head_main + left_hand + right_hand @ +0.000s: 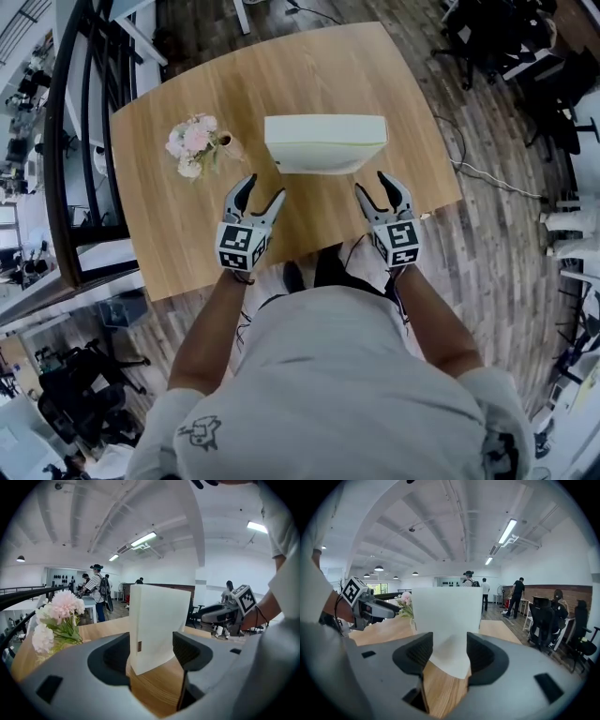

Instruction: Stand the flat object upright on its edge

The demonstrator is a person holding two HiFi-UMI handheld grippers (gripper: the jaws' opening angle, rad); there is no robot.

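A white flat slab stands upright on its long edge in the middle of the wooden table. My left gripper hovers just in front of its lower left corner, jaws apart. My right gripper sits in front of the lower right corner, jaws also apart. In the left gripper view the slab rises beyond and between the open jaws of the left gripper, and no pad presses on it. The right gripper view shows the slab just ahead of the right gripper, with gaps on both sides.
A small bunch of pink and white flowers stands on the table left of the slab, also the flowers. The table's near edge runs close under both grippers. Office chairs and several people stand around the room beyond.
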